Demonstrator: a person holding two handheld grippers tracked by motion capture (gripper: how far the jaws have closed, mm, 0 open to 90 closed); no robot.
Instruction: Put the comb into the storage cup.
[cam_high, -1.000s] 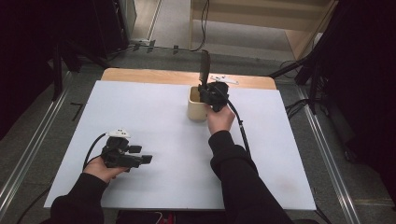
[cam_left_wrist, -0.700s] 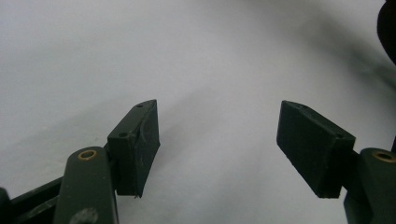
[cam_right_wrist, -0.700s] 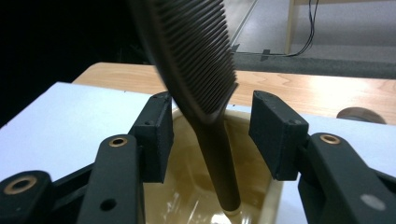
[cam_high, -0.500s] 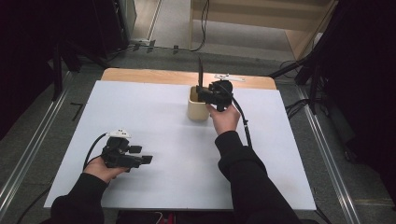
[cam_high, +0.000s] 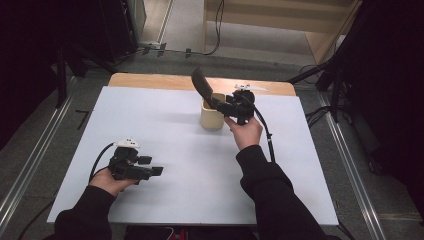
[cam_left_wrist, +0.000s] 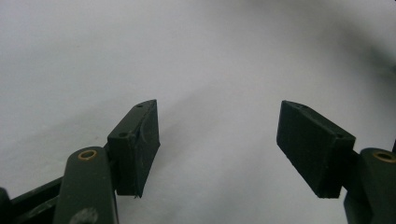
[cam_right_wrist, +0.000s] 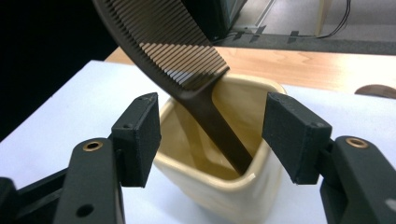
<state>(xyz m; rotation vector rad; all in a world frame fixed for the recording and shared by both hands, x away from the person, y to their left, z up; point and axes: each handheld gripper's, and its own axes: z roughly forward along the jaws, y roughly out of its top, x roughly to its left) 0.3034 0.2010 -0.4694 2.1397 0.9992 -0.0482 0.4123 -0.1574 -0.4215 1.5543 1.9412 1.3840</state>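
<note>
Nearest the person, left gripper (cam_high: 150, 171): black, two flat rubber-faced pads on metal arms, spread wide with nothing between them; it lies low over the bare white table (cam_high: 170, 200), seemingly parked while the other hand works.

Mid-table, right gripper (cam_high: 222, 103): same build, cable trailing back along the sleeve. Its jaws have just been opening; the pads now stand apart on either side of the comb's handle without pressing it, which reads as a release after dropping the comb in.

Just beyond, cup (cam_right_wrist: 219, 172): cream, glazed, squarish with rounded corners and a thick smooth rim; upright, serving as a holder.

Inside the cup, comb (cam_right_wrist: 187, 74): dark brown plastic, fine close teeth, flat tapered handle. Handle end down in the cup, toothed end leaning out over the rim.

Far edge, wooden strip (cam_high: 150, 81): pale, uncovered by the white sheet.
</note>
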